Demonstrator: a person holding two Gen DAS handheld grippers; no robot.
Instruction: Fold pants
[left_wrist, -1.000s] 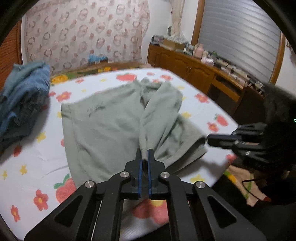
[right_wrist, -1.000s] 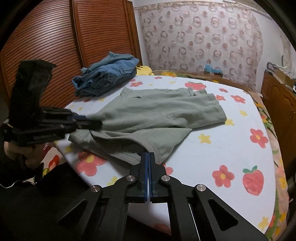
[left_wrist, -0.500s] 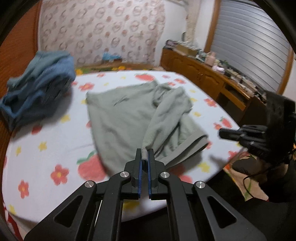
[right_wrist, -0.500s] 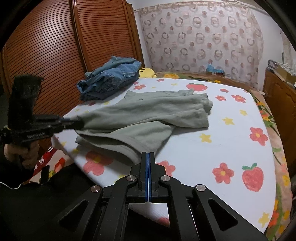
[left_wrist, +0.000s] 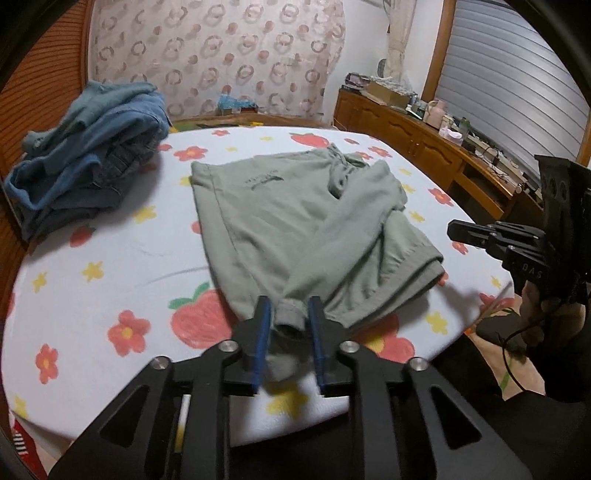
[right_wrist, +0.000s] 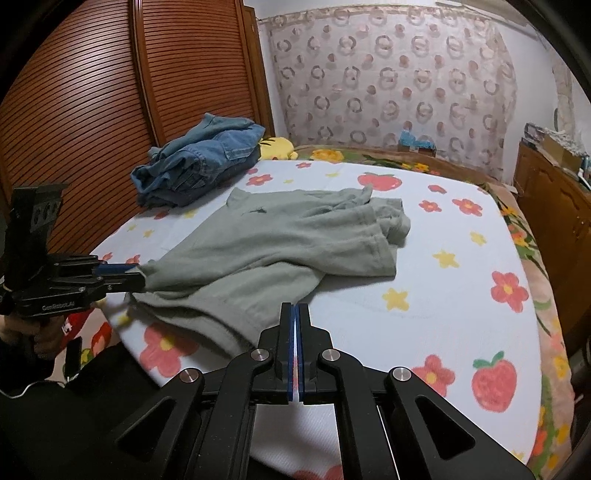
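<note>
The grey-green pants lie folded lengthwise on the flowered bed sheet, one leg over the other, waistband at the far end. My left gripper is open at the near hem; the cuff lies loose between its fingers. From the right wrist view the left gripper sits at the hem of the pants. My right gripper is shut and empty, just off the pants' near edge. It also shows in the left wrist view, right of the pants.
A pile of blue jeans lies at the far left of the bed, also in the right wrist view. A yellow plush toy sits behind it. A wooden sideboard runs along the right; slatted wardrobe doors stand left.
My left gripper pulled the top leg's hem toward the near bed edge, then opened and let the cuff go. The right gripper stayed shut and drew slightly back.
</note>
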